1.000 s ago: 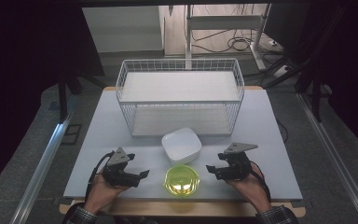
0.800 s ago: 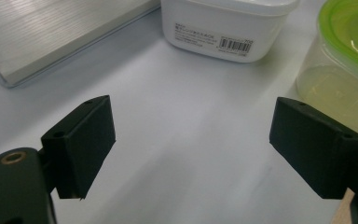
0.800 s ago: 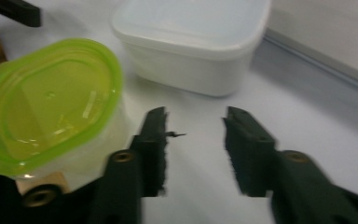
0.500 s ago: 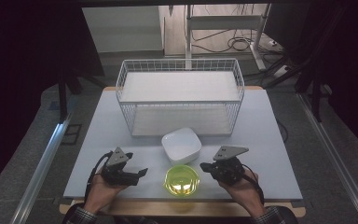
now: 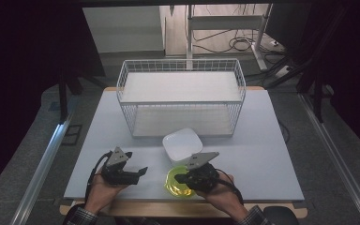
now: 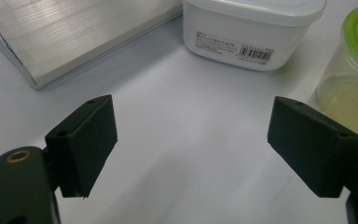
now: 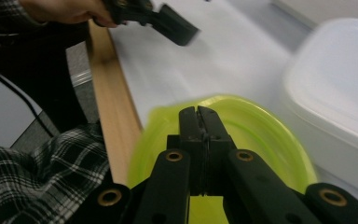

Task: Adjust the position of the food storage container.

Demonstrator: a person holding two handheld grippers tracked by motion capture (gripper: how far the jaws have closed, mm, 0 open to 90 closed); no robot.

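My tongs [image 7: 199,116] are black, the round container's lid [image 7: 256,135] lime green, the square container [image 5: 183,144] white, my sleeve [image 7: 42,172] black-and-white plaid.

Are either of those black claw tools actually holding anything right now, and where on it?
No. The right gripper has its jaws shut together on nothing, above the green-lidded container. The left gripper is open over the bare table.

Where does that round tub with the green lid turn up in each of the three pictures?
High view: the green-lidded tub sits near the table's front edge, partly under the right hand-held gripper.
Left gripper view: at the right edge, beside the right jaw.
Right gripper view: low in the middle, behind the shut jaws.
Shared landmark: the white square container next to it.
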